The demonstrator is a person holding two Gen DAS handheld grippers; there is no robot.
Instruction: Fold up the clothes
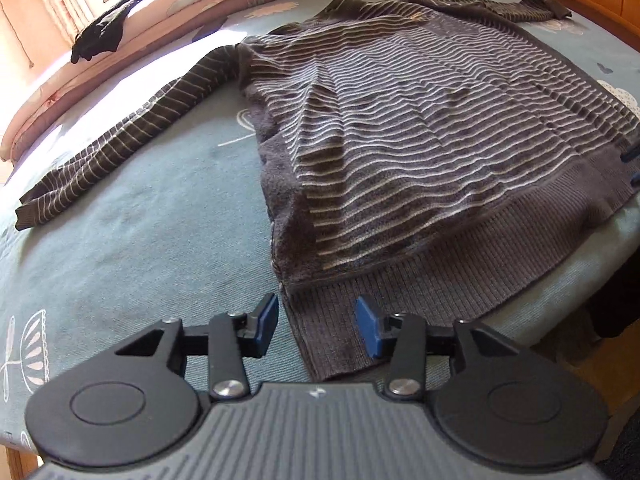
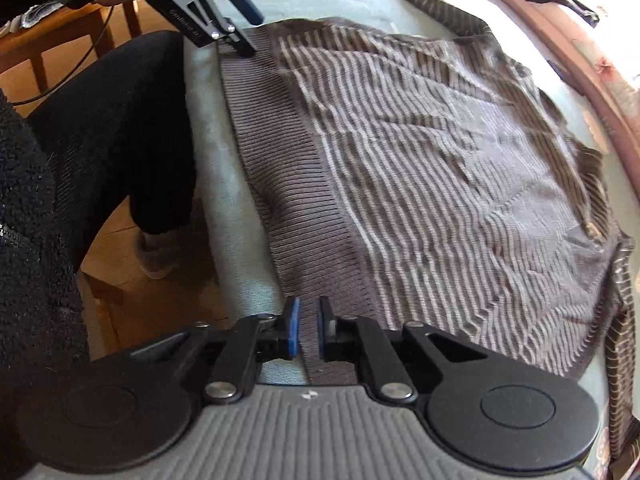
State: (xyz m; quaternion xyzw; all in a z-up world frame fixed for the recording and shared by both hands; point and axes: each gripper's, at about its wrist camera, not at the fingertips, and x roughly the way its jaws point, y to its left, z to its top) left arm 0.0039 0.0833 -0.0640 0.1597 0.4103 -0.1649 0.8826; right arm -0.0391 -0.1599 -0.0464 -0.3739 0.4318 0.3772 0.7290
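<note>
Striped sweater (image 1: pixel 420 128) flat at bed (image 1: pixel 140 208) near edge; soft, floppy knit. Left gripper (image 1: pixel 316 326) spread over hem corner; right gripper (image 2: pixel 309 330) pinching ribbed hem.

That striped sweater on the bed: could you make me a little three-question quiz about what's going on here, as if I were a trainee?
1. True or false: the sweater lies spread flat on the bed with one sleeve stretched out to the side.
2. Which gripper has its jaws closed on the ribbed hem? A) left gripper B) right gripper C) neither
3. Fill in: the left gripper's jaws stand ___ at the hem's corner.

Key: 1 true; 2 B; 3 open
</note>
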